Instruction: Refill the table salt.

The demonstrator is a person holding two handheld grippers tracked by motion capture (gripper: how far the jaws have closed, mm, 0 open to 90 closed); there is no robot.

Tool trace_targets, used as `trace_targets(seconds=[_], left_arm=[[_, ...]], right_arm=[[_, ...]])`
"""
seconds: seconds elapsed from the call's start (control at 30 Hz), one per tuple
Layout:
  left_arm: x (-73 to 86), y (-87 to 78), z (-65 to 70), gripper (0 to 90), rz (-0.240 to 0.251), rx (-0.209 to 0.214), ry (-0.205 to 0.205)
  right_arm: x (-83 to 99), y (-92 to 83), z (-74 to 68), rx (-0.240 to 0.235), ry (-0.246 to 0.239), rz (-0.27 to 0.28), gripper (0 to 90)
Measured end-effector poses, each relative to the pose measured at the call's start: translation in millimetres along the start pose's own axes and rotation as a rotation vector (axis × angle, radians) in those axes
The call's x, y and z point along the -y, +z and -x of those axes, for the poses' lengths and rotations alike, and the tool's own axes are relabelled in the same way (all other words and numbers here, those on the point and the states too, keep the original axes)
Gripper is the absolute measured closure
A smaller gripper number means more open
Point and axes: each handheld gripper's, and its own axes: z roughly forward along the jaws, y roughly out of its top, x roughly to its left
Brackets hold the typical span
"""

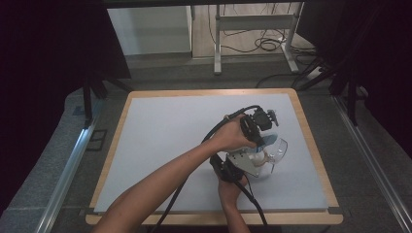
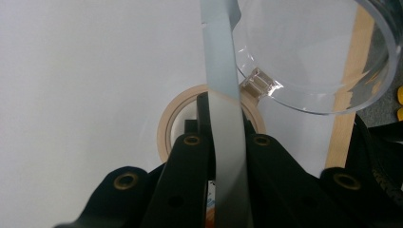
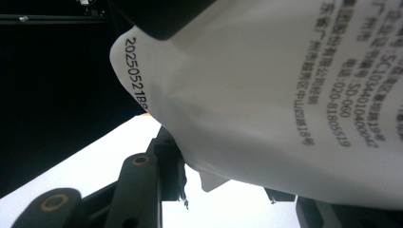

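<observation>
Two tools at work: our left tool (image 2: 227, 142) pinches the scoop handle (image 2: 223, 95) upright, our right tool (image 3: 223, 190) grips the white pouch (image 3: 285, 95) lower right of frame.

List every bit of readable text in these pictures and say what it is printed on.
"20250521B" then cut off, on the white pouch held in the right tool.
"020-81805519", partly blurred, on the same pouch.
Columns of Chinese characters and a code starting "SC1": too blurred to read surely.
Nothing readable in the high view or the left gripper view.

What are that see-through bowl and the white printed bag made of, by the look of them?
The bowl looks like clear, glossy hard plastic, possibly glass: you see through it and its thick rim glints. The bag seems thin matte white plastic film or coated paper: it creases and has a torn edge.
</observation>
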Motion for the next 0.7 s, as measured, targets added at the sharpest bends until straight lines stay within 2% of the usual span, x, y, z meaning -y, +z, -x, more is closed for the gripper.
trace_targets(seconds=[0.37,0.7], left_arm=[[1.5,1.9,-0.3,90.0,-0.002,0.004,0.000],[-1.8,2.3,1.0,90.0,-0.017,-0.005,0.007]], right_arm=[[1.6,-0.4,-0.5,-0.006,-0.001,-0.008,57.7],[0.4,-0.3,-0.3,-0.002,0.021,0.005,57.8]])
